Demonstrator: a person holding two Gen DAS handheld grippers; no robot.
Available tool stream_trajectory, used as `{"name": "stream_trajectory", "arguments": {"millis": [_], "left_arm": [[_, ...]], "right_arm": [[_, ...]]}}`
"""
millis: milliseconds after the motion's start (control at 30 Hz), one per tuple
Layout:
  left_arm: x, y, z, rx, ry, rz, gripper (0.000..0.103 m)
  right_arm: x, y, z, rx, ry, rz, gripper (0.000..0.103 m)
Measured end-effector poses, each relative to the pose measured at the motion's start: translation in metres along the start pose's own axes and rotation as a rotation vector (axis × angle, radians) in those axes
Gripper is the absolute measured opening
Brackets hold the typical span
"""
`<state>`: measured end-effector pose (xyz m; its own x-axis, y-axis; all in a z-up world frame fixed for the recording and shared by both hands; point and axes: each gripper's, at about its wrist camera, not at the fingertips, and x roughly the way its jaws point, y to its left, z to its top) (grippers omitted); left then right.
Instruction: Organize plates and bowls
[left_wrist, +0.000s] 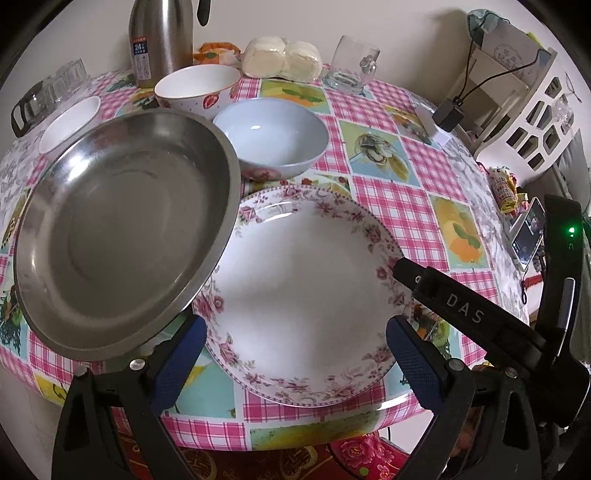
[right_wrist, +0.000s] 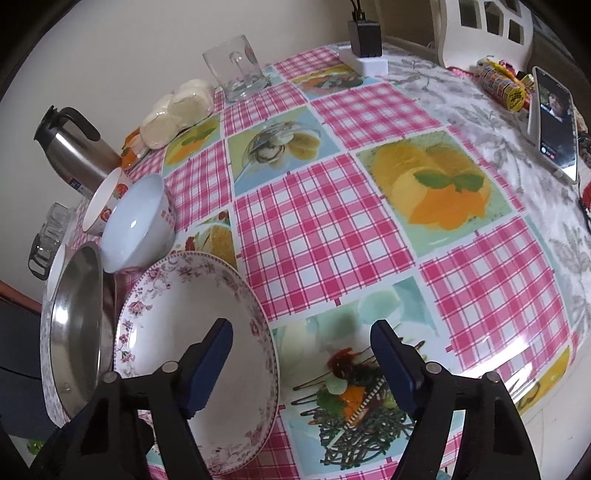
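Stacking is barely begun: your left hand-held gripper (left_wrist: 295, 354) gapes empty before the flower-rimmed white plate (left_wrist: 306, 291), the round steel dish (left_wrist: 122, 236) leftward; your right hand-held gripper (right_wrist: 301, 363) also gapes empty.

Soft, even indoor light fills both views, moderately bright, with a faint pink cast. Shadows stay weak and diffuse on the floral plate (left_wrist: 306, 291). A white glare patch sits on the glossy counter (right_wrist: 524, 343) near right. The steel dish (left_wrist: 122, 236) shows dull, smeared reflections. Fisheye bending curves the counter edges, dark vignette fills corners, and far objects look slightly soft.
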<state>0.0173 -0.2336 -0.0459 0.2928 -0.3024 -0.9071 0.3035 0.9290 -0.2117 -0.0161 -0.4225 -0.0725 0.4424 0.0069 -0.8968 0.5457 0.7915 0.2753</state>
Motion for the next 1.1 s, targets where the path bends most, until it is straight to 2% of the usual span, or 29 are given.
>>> {"name": "stream_trajectory", "arguments": {"millis": [133,233,300,533,600,700,900,1100], "left_arm": [[0.001,0.002,-0.002,-0.008,0.004,0.003,0.098],[0.003,0.007,-0.003,-0.029,0.019,-0.006,0.098],[0.004,0.01,-0.004,-0.044,0.029,-0.013,0.098],[0.007,0.017,-0.005,-0.078,0.041,-0.015,0.098],[0.007,0.017,-0.005,-0.079,0.04,-0.013,0.098],[0.008,0.018,-0.006,-0.087,0.042,-0.012,0.098],[0.008,0.021,-0.005,-0.099,0.039,-0.004,0.098],[0.011,0.022,-0.006,-0.103,0.046,0.003,0.098]], "right_arm": [[0.004,0.001,-0.001,-0.003,0.014,0.009,0.076],[0.007,0.003,-0.002,-0.007,0.021,0.021,0.066],[0.01,0.004,-0.002,-0.008,0.029,0.032,0.055],[0.017,-0.002,-0.002,0.041,0.038,0.057,0.04],[0.018,0.0,-0.003,0.03,0.043,0.077,0.03],[0.018,0.007,-0.004,-0.001,0.037,0.073,0.022],[0.016,0.007,-0.003,-0.003,0.023,0.086,0.014],[0.011,-0.005,-0.001,0.022,0.009,0.067,0.013]]}}
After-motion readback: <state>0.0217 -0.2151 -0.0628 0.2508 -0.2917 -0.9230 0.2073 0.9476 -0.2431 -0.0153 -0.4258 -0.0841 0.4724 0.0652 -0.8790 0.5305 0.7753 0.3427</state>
